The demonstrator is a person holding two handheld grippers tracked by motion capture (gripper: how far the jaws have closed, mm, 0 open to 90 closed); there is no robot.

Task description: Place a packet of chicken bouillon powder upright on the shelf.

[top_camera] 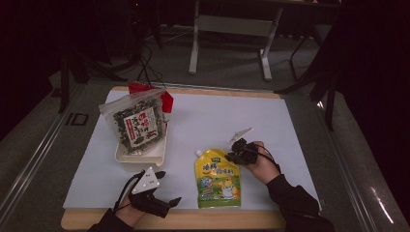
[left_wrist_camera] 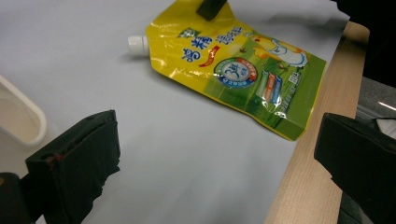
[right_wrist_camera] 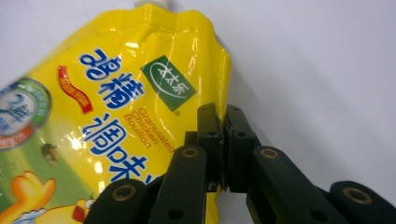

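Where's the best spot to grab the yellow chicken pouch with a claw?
Grab the yellow pouch by its thin side edge near the top, coming in from its right side. It lies flat on the table, so only the flat seam fits between jaws. The right claw is shut on that edge.

Pouch point(right_wrist_camera: 116, 93) lower half cut off; tray point(left_wrist_camera: 21, 116) mostly cropped.

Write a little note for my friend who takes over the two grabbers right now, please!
Right gripper: shut on the right edge of the yellow pouch, which lies flat on the white sheet at the front of the table.
Left gripper: open, holding nothing, at the front left.
Seaweed bag leans in the white tray at the back left.
Done: the pouch is gripped.
Left: it is not lifted yet; probably lift it and carry it towards the tray.
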